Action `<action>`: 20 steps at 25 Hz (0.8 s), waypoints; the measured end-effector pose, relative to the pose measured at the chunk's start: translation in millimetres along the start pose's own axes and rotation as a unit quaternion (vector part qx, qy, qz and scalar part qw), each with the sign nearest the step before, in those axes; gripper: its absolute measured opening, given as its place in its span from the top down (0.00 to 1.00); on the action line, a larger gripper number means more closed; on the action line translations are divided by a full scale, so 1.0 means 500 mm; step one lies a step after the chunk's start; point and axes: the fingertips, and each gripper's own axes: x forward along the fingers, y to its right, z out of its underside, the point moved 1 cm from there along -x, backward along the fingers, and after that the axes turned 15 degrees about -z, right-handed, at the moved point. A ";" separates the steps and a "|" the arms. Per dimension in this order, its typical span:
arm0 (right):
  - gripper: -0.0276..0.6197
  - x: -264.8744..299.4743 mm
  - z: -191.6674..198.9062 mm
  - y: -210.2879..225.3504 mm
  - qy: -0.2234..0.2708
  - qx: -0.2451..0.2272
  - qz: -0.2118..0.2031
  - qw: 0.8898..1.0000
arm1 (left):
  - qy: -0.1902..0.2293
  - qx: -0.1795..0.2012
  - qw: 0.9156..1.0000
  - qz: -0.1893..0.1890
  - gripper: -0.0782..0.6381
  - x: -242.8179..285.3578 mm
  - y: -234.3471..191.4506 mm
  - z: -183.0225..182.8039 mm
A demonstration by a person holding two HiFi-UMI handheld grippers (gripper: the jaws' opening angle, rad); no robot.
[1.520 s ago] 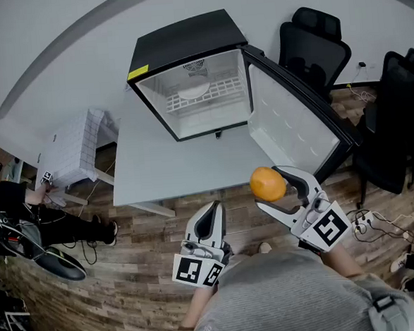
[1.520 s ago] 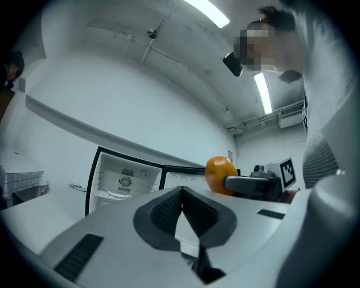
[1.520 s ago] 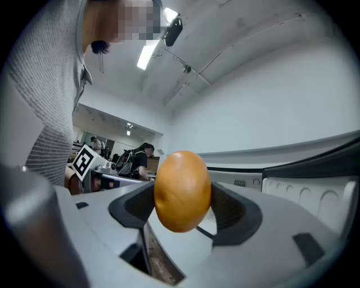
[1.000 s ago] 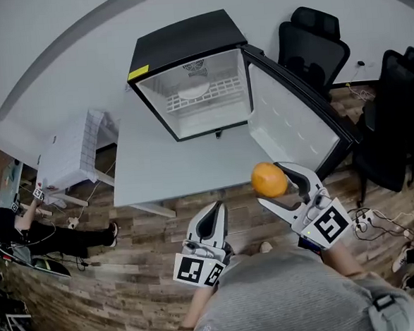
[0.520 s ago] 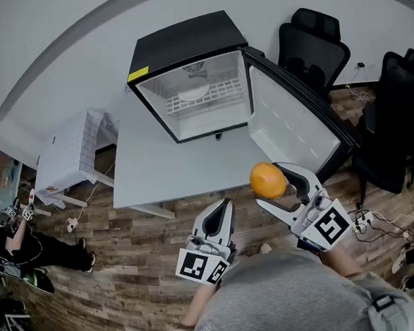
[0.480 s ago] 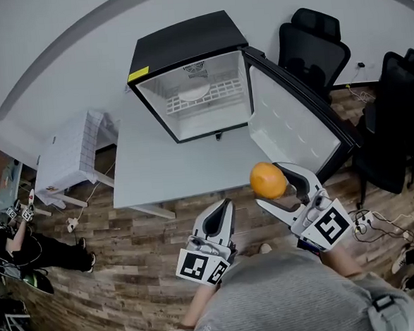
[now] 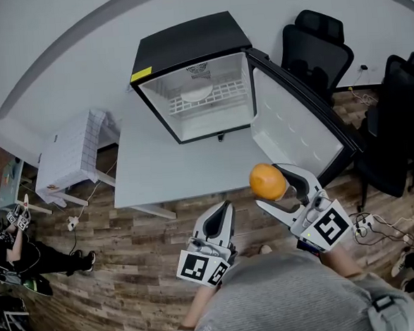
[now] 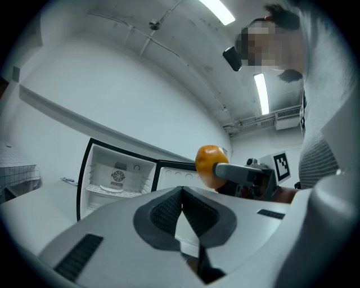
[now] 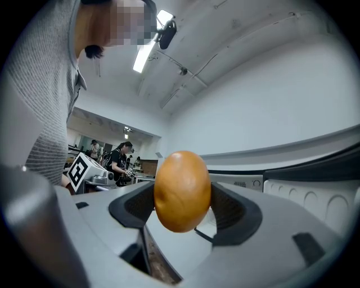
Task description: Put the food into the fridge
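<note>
Tools first: the left tool [image 8: 181, 192] is clenched tight with nothing in it, low over the wooden floor [image 7: 130, 273]. The right tool [image 7: 271, 186] is grasping an orange [image 9: 182, 191] squarely between its pads, up in the air by the table's [image 7: 186, 166] front edge. Beyond, on the table, the fridge [image 7: 194, 77] stands with its door [image 7: 296, 123] swung wide to the right.

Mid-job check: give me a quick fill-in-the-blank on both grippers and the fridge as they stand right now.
1. The round fruit clamped in the right gripper is ____ in colour.
2. The left gripper has its jaws together and holds ____.
3. The door of the fridge stands ____.

Missing words: orange; nothing; open.
</note>
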 end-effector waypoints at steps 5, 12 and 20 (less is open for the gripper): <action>0.47 -0.003 0.010 0.005 -0.017 0.008 0.001 1.000 | -0.002 0.001 1.000 -0.001 0.88 0.002 0.002 0.004; 0.47 -0.005 0.015 0.005 -0.019 0.011 -0.001 1.000 | -0.003 0.002 1.000 -0.001 0.88 0.003 0.008 0.007; 0.47 -0.001 0.017 0.004 -0.019 0.013 -0.010 1.000 | -0.002 0.001 1.000 -0.009 0.88 0.001 0.010 0.010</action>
